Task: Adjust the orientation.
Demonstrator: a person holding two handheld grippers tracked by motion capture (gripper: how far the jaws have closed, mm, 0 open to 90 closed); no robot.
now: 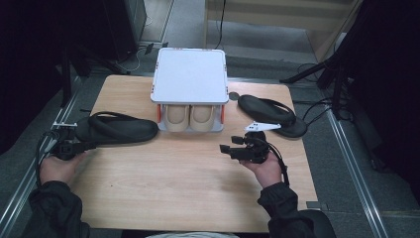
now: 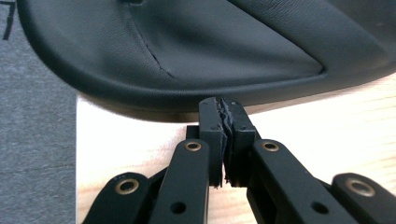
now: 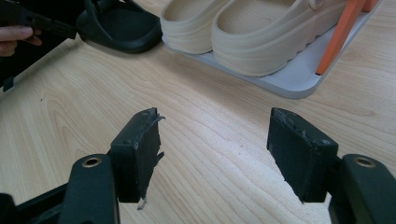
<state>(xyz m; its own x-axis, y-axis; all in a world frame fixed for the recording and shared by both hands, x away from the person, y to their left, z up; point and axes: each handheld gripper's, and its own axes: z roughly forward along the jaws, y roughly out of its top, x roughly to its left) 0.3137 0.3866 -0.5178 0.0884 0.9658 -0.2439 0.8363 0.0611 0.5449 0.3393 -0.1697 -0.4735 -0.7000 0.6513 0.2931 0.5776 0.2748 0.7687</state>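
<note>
A black slipper [image 1: 119, 128] lies at the left of the wooden table [image 1: 188, 193]. My left gripper [image 1: 91, 145] is shut, pads pressed together with nothing between them. In the left gripper view its tips [image 2: 223, 105] sit right at the near edge of that slipper's sole [image 2: 210, 51]. A second black slipper [image 1: 267, 113] lies at the right, behind my right gripper [image 1: 230, 145]. The right gripper [image 3: 215, 114] stands open over bare wood, nothing between its fingers, pointing towards the beige clogs [image 3: 252, 32] and the left slipper [image 3: 119, 23].
A small two-level rack with a white top [image 1: 190, 74] and orange posts stands at the table's back centre. The pair of beige clogs [image 1: 189, 117] sits on its lower grey shelf [image 3: 289, 79]. Dark stands and cables surround the table.
</note>
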